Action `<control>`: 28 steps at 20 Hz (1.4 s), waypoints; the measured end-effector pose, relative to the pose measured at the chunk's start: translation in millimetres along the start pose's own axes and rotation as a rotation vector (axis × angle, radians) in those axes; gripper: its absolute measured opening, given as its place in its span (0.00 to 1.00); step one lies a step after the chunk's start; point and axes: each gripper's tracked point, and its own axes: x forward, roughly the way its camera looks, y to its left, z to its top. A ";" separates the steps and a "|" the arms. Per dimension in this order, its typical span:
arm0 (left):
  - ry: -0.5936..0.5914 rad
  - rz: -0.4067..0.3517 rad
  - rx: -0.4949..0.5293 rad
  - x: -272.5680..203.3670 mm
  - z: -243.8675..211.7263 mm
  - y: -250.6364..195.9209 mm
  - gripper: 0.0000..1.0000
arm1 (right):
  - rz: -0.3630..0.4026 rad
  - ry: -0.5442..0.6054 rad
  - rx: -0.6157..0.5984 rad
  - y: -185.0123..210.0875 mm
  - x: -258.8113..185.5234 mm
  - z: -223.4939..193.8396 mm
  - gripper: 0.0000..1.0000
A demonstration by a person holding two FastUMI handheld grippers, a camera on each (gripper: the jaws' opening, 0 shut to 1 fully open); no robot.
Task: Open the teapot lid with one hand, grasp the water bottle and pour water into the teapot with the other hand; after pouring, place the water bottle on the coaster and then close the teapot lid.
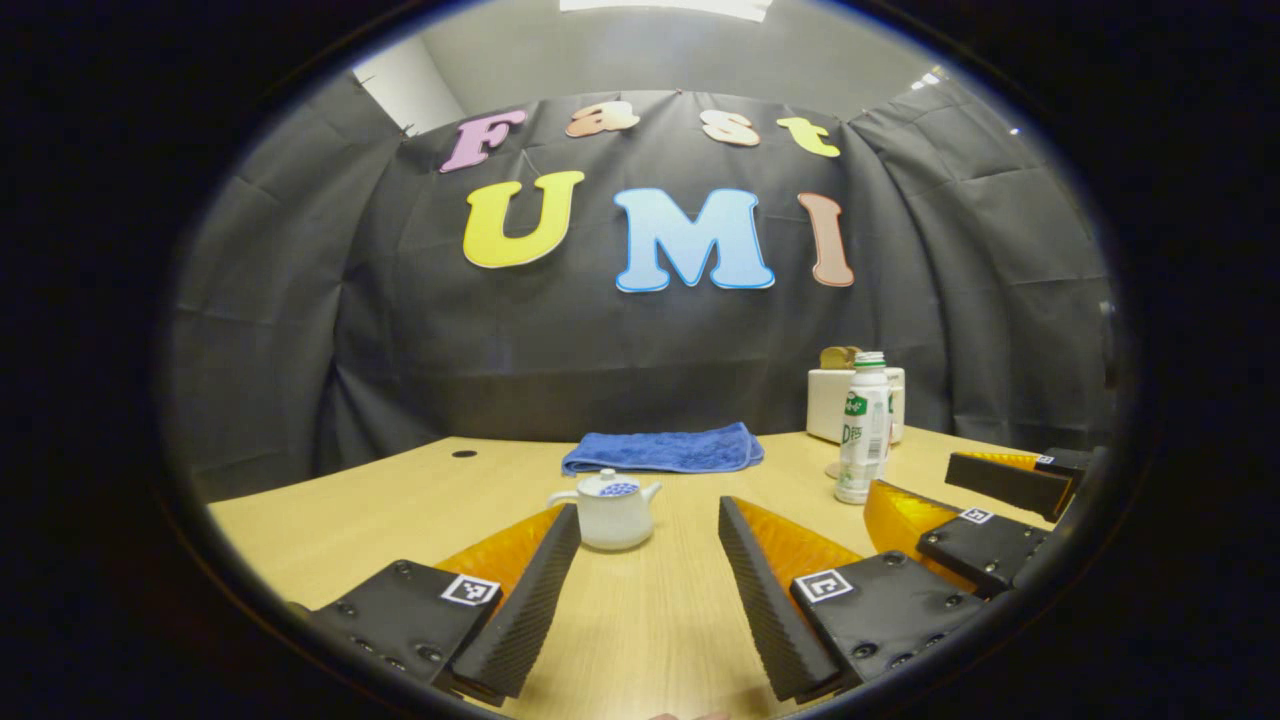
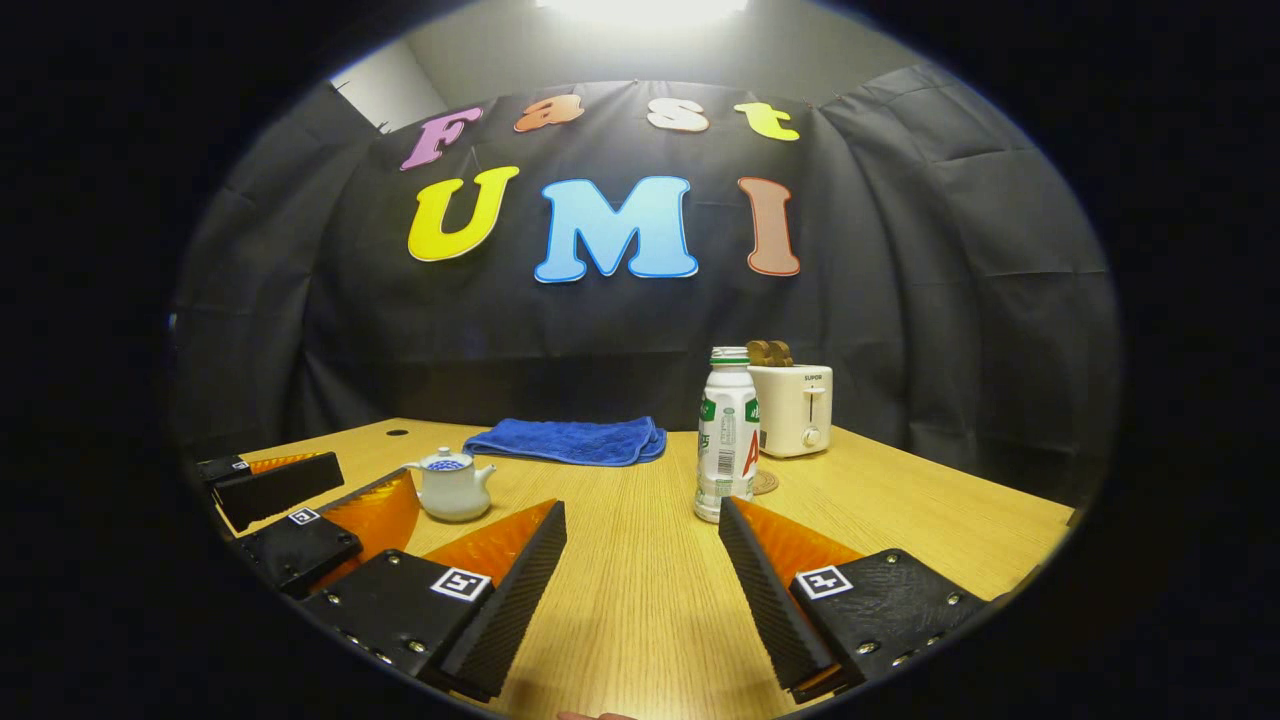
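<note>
A small white teapot [image 1: 612, 510] with a blue-patterned lid [image 1: 611, 487] resting on it stands on the wooden table [image 1: 660, 610], just ahead of my left gripper [image 1: 648, 520], which is open and holds nothing. The white water bottle [image 2: 727, 435] with a green cap stands upright ahead of my right gripper [image 2: 642, 515], close to its right finger; that gripper is open too. A round coaster [image 2: 765, 483] lies just behind the bottle. In the left gripper view the bottle [image 1: 864, 428] is at the right, with the right gripper [image 1: 960, 490] next to it. The right gripper view has the teapot [image 2: 451, 485] at left, beside the left gripper [image 2: 300, 500].
A folded blue towel [image 1: 663, 449] lies at the back middle of the table. A white toaster [image 2: 792, 408] with brown slices in it stands at the back right, behind the bottle. A small dark hole [image 1: 463, 453] marks the table's back left.
</note>
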 end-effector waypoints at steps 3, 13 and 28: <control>0.000 -0.014 0.000 -0.1 0.4 -2.3 0.96 | 0.009 0.000 -0.003 0.7 0.0 0.4 0.95; 0.045 -0.029 -0.055 38.6 11.9 13.4 0.97 | 0.114 0.001 0.068 3.9 13.7 2.1 0.95; 0.145 -0.010 -0.050 157.5 -16.4 33.1 0.96 | 0.066 -0.001 -0.004 -10.1 20.4 2.0 0.95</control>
